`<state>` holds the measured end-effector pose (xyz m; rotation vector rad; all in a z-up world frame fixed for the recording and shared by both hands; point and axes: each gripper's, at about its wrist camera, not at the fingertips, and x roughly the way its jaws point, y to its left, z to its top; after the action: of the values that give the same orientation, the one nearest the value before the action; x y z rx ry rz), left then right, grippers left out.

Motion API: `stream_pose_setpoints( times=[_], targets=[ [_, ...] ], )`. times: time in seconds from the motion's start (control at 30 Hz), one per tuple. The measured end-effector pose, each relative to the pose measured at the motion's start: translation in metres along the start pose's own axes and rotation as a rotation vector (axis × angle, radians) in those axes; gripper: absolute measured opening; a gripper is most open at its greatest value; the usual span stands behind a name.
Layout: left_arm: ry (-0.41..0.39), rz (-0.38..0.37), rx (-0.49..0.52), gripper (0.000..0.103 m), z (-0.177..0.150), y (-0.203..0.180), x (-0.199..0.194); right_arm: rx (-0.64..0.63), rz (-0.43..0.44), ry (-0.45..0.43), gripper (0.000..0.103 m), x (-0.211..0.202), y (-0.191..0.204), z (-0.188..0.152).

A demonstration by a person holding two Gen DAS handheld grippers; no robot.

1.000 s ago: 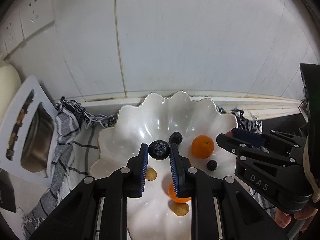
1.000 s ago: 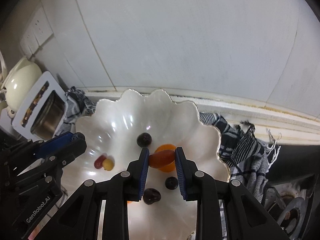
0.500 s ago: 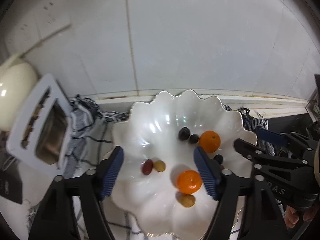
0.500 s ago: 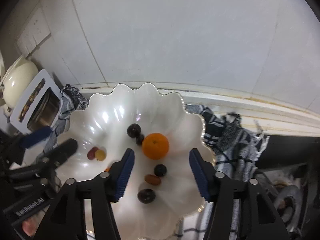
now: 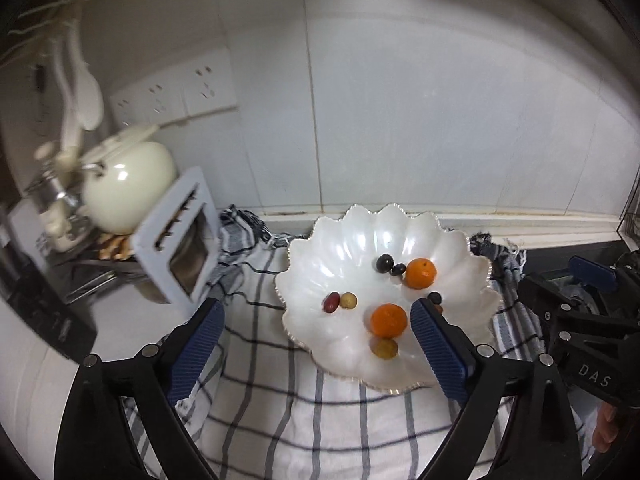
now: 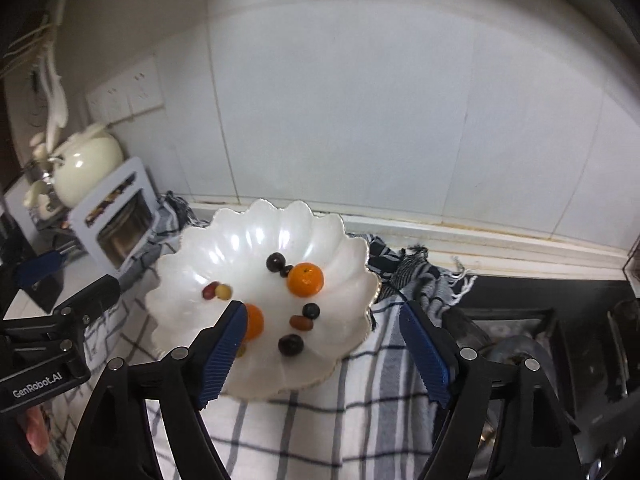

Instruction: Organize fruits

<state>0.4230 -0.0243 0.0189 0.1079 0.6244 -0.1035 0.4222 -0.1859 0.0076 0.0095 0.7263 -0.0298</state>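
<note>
Both fruits dropped, both grippers backing off the bowl

The left gripper [image 5: 316, 344] and right gripper [image 6: 320, 350] have let go, jaws empty and opening; their fruits now lie in the scalloped bowl [image 6: 192, 280] ahead and below. More fruit may need fetching.

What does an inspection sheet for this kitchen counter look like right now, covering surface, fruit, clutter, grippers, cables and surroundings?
Surface: checked cloth spread on the counter.
Job's things: scalloped white bowl on the cloth, holding two oranges, dark round fruits and small red and yellow ones.
Clutter: cream pot and white rack at left.
Grippers: left gripper and right gripper both opening, nothing between the jaws.
Cables: nothing seen.
Surroundings: white tiled wall with sockets; stove burner at right.
</note>
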Motion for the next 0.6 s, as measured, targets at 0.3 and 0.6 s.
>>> stream_pose_setpoints(
  times=[0.3, 0.6],
  targets=[
    [-0.136, 0.000, 0.003, 0.100, -0.036, -0.007, -0.093, -0.011, 0.008, -0.118, 0.079, -0.086, -0.005, -0.039],
    [-0.214, -0.011, -0.011, 0.102, -0.078, -0.011, -0.172, -0.027, 0.019, -0.208, 0.079, -0.162, -0.003, -0.082]
  ],
)
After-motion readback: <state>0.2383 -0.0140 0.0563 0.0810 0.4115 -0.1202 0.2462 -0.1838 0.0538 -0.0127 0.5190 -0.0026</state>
